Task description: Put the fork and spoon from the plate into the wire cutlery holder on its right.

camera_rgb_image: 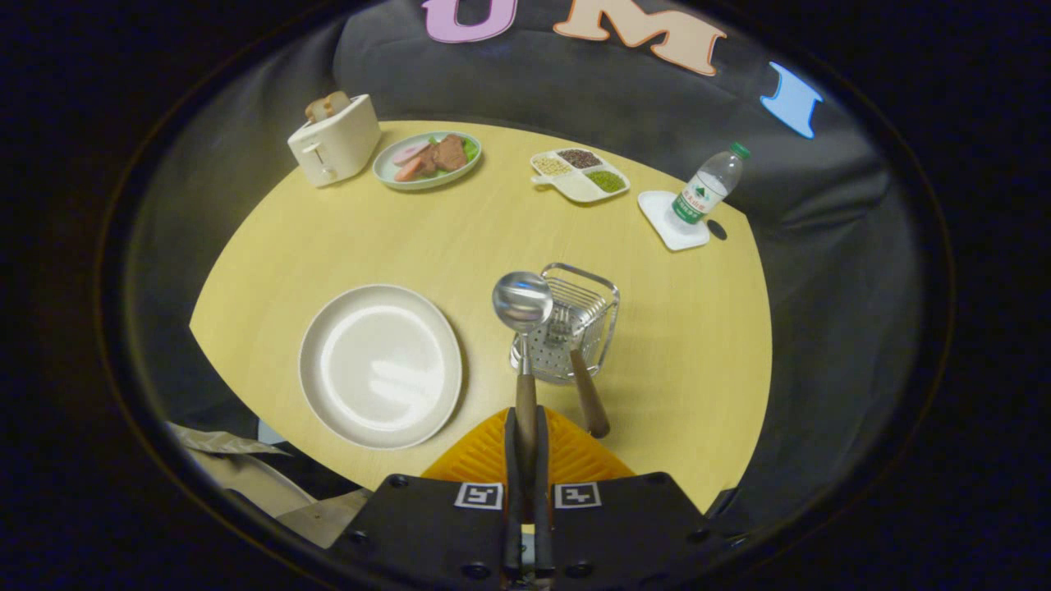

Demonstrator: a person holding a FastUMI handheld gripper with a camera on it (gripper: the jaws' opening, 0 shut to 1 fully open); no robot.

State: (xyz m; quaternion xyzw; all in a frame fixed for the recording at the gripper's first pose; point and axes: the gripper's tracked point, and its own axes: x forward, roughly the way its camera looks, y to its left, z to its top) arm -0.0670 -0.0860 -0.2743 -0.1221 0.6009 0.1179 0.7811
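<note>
Presently the gripper point(525, 435) has its two fingers closed tight on the wooden handle of the spoon point(523, 328), both pads pressing it. The spoon stands nearly upright: brown handle, thin metal neck, and a polished round bowl raised just in front of the wire cutlery holder point(575, 320). The fork point(579, 369) already sits in that holder, tines down among the wires, its wooden handle leaning out toward the fingers. The holder is a silver basket with a perforated base. Left of it, the cream plate point(380, 365) lies bare on the yellow table point(681, 328).
</note>
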